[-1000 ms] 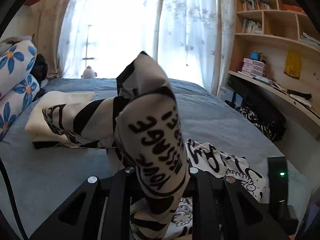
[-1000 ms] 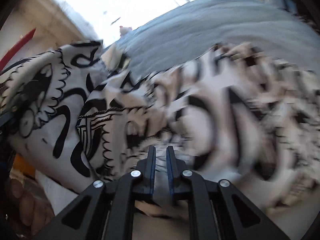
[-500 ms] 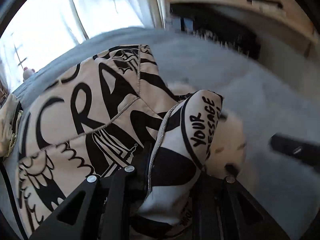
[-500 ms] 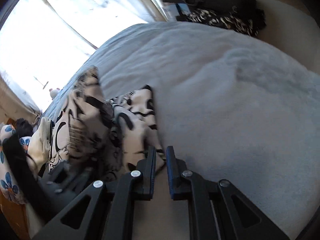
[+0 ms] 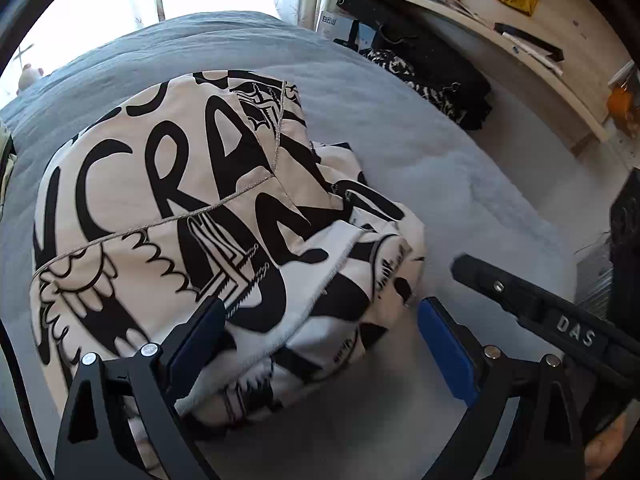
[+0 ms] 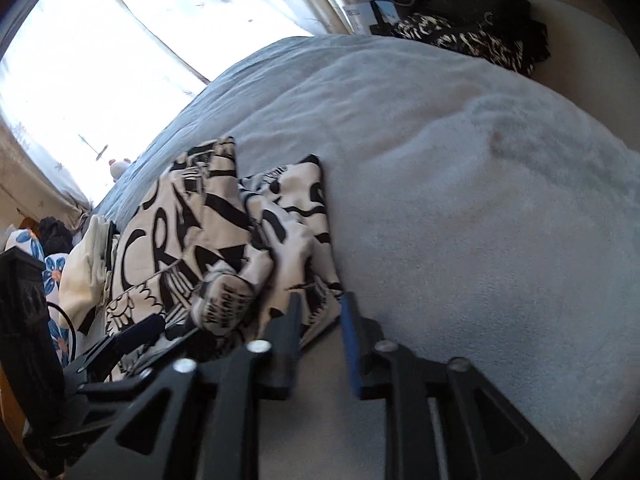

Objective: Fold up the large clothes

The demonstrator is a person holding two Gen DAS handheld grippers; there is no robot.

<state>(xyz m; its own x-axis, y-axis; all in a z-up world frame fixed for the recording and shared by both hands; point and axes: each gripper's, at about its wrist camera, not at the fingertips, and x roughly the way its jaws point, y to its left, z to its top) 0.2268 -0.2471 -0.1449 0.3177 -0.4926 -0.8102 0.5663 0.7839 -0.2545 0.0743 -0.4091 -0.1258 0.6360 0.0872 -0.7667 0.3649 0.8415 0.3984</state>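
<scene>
- Large black letters "CRA" run across the white printed garment (image 5: 192, 200) lying on the grey-blue bed cover; the rest of the word is lost in the folds.
- From the right wrist view, the same garment shows "CR" on its upper panel, and a folded cuff (image 6: 228, 296) carries small black handwriting, too blurred to read.
- Raised letters "DAS" stand on the black arm of the right gripper (image 5: 576, 332).
- A white box (image 5: 332, 24) beside the bed bears a dark logo, unreadable.
</scene>
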